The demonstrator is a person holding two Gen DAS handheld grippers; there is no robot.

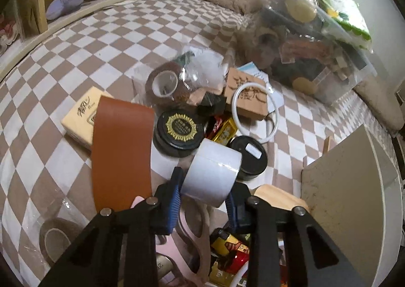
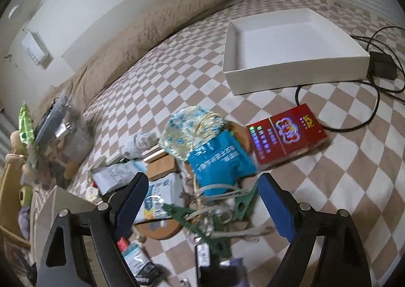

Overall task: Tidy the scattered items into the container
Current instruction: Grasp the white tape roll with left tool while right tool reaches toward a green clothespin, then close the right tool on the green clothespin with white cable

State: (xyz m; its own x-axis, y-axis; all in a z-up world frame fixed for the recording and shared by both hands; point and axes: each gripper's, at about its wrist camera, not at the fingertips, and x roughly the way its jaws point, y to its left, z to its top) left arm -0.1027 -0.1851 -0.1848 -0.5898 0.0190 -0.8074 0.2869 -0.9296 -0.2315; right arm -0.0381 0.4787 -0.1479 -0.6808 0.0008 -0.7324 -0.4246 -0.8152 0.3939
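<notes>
Now, with left gripper [image 1: 203,183] clamped on the white tape roll [image 1: 211,170], lift clear and carry to the white box [image 2: 293,69]; right gripper [image 2: 202,196] wide, empty.

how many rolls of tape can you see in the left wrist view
3: a white roll between the left hand-held gripper's pads, a brown roll mid-pile, another brown roll bottom left. More may be buried.
</notes>
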